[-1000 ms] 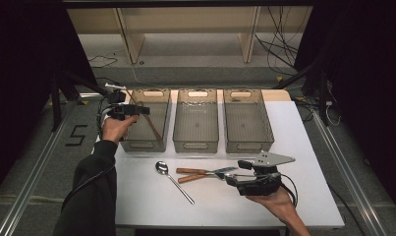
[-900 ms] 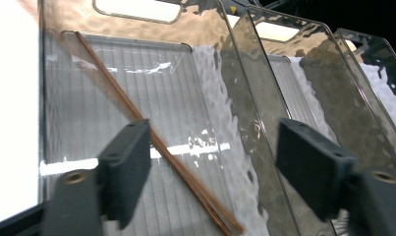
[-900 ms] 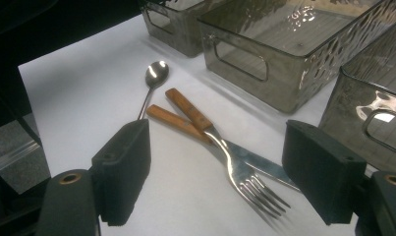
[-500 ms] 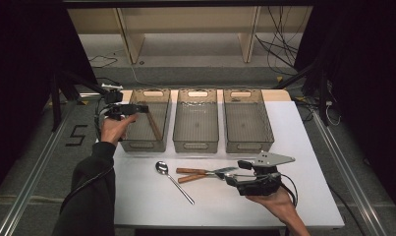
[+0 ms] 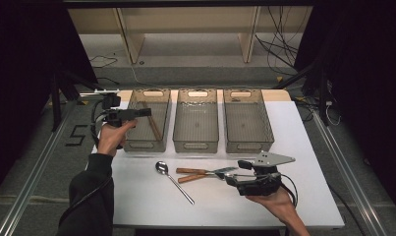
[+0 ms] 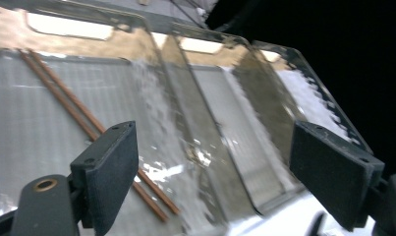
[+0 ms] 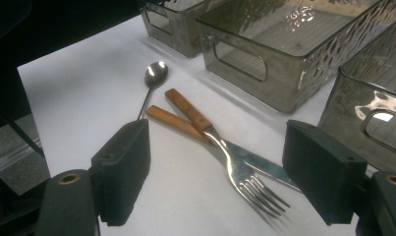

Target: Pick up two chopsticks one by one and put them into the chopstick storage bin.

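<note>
My left gripper (image 5: 145, 112) hovers over the left rim of the left smoky plastic bin (image 5: 145, 146). Its jaws have just been opening and stand open with nothing between them (image 6: 212, 130). A pair of brown chopsticks (image 6: 82, 115) lies on that bin's floor (image 5: 153, 125). My right gripper (image 5: 233, 177) rests low over the white table, open, pointing left at a wooden-handled fork (image 5: 221, 172) crossed over a wooden-handled knife (image 5: 189, 178). In the right gripper view the fork (image 7: 237, 172) and knife (image 7: 168, 121) lie between and beyond the open jaws (image 7: 217, 142), untouched. A steel spoon (image 5: 173, 181) lies left of them.
The middle bin (image 5: 196, 145) and the right bin (image 5: 248, 145) stand side by side with the left one along the table's far half. The table's left edge (image 5: 99, 162) runs just beside my left forearm. Metal rails flank the table on the floor.
The left hand has shifted a little at the left bin and its gripper's jaws have spread. The right hand and the cutlery have kept still.
</note>
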Available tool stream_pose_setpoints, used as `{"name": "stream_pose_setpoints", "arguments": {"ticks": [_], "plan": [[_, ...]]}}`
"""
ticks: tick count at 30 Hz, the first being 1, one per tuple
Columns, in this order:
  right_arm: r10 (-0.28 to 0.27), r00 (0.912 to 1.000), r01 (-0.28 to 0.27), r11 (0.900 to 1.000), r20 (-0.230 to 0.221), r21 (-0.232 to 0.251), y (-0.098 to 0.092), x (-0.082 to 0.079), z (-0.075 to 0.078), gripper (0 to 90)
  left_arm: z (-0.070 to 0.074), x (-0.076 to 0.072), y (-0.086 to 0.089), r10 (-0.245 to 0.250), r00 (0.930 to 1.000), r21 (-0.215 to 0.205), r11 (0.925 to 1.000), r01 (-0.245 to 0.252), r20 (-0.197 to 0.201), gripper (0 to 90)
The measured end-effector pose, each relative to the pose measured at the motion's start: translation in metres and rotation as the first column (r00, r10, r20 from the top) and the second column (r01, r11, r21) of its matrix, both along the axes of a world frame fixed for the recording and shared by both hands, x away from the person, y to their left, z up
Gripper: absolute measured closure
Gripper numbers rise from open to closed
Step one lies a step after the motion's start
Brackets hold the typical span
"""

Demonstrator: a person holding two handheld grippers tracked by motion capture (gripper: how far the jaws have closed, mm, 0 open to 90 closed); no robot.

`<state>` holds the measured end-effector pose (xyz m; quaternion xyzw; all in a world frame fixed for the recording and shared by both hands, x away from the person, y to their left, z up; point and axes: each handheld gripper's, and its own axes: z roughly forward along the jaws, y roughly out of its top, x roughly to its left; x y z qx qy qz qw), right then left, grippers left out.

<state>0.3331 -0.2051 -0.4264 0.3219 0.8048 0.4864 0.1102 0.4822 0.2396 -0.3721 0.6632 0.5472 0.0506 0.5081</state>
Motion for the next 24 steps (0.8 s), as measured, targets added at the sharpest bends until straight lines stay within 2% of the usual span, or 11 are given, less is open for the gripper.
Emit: {"name": "stream_pose_setpoints", "arguments": {"ticks": [5, 9, 12, 18, 24], "plan": [[0.000, 1.0000, 0.000, 1.000, -0.005, -0.004, 0.001, 0.000, 0.000, 27.1, 0.000, -0.022, -0.007, -0.049, 0.9982, -0.016, 0.9987, 0.050, 0.035, 18.0], [0.003, 1.0000, -0.003, 1.000, -0.007, -0.005, 0.002, 0.000, -0.001, 27.1, 0.001, -0.038, -0.012, -0.095, 0.9935, -0.014, 0.9953, 0.096, 0.063, 18.0], [0.008, 1.0000, -0.008, 1.000, -0.006, -0.005, 0.003, 0.000, -0.001, 27.1, 0.000, -0.046, -0.016, -0.122, 0.9902, 0.009, 0.9925, 0.122, 0.068, 18.0], [0.015, 0.9999, -0.015, 1.000, -0.007, -0.009, 0.007, -0.001, -0.001, 27.1, -0.003, -0.061, -0.024, -0.154, 0.9844, 0.029, 0.9880, 0.152, 0.085, 18.1], [0.032, 0.9995, -0.032, 0.999, -0.009, -0.034, 0.021, -0.003, -0.005, 27.1, -0.009, -0.072, -0.029, -0.178, 0.9778, 0.040, 0.9838, 0.175, 0.110, 17.4]]}}
